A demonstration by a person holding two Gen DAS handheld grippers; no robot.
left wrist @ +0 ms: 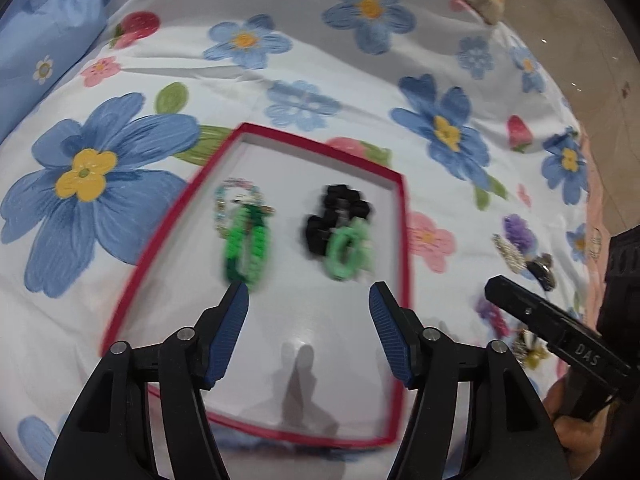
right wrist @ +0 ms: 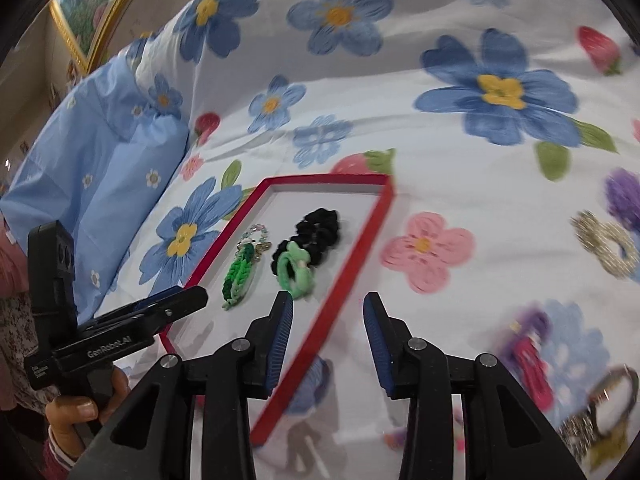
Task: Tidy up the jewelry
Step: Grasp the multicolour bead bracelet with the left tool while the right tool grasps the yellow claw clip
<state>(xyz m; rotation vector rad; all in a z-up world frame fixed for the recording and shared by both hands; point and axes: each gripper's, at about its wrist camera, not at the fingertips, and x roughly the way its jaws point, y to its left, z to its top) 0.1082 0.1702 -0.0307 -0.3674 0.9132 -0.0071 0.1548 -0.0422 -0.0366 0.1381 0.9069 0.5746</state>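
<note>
bedsheet [left wrist: 360, 92]: white, printed with blue, yellow-centred flowers, pink flowers, red strawberries
tray [left wrist: 320, 148]: red rim, white inside
braided band [left wrist: 248, 248]: bright and dark green
scrunchie [left wrist: 336, 212]: black
small scrunchie [left wrist: 348, 250]: pale green
pillow [right wrist: 112, 168]: light blue, small white flowers
left tongs [left wrist: 309, 294]: black, blue pads

Left gripper [left wrist: 309, 294] jaws empty above red-rimmed tray [left wrist: 404, 240] holding bracelets [left wrist: 248, 236]
</note>
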